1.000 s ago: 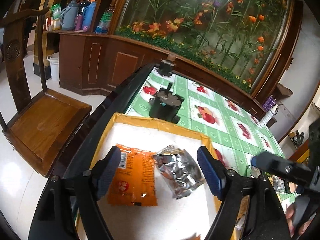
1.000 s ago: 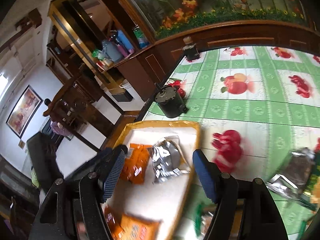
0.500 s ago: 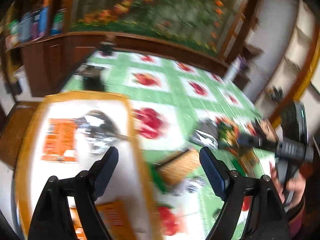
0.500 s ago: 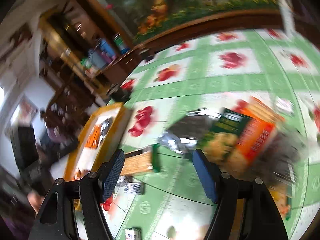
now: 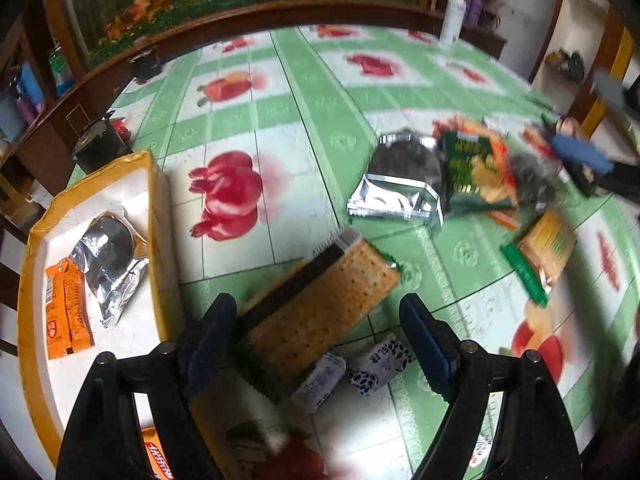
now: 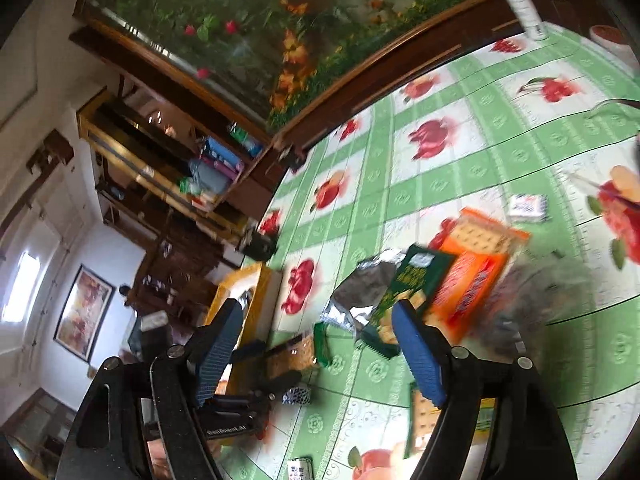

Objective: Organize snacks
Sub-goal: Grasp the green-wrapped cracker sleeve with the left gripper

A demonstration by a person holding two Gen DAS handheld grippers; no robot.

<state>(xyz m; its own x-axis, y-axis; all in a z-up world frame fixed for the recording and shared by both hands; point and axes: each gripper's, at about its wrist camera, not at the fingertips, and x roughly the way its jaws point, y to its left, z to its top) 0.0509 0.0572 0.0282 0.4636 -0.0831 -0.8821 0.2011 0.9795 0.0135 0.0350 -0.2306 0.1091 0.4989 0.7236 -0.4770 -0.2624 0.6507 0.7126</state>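
Note:
My left gripper (image 5: 318, 342) is open and empty, hovering over a cracker pack (image 5: 320, 304) on the green tablecloth. A yellow-rimmed white tray (image 5: 154, 208) at the left holds a silver packet (image 5: 110, 258) and an orange packet (image 5: 64, 312). More snacks lie to the right: a silver foil bag (image 5: 400, 178), a green bag (image 5: 476, 164) and a cracker pack (image 5: 544, 252). My right gripper (image 6: 318, 350) is open and empty above the silver bag (image 6: 360, 284), green bag (image 6: 408, 288) and orange cracker pack (image 6: 468, 264). It also shows in the left wrist view (image 5: 584, 160).
Small wrapped candies (image 5: 348, 368) lie near my left gripper. A black pot (image 5: 100, 146) stands beyond the tray. A white bottle (image 5: 454, 12) stands at the table's far edge. A wooden cabinet (image 6: 224, 184) runs behind the table.
Both grippers have swung right, away from the tray, to the loose snacks on the tablecloth. The left now hovers over the cracker pack. Both stay open.

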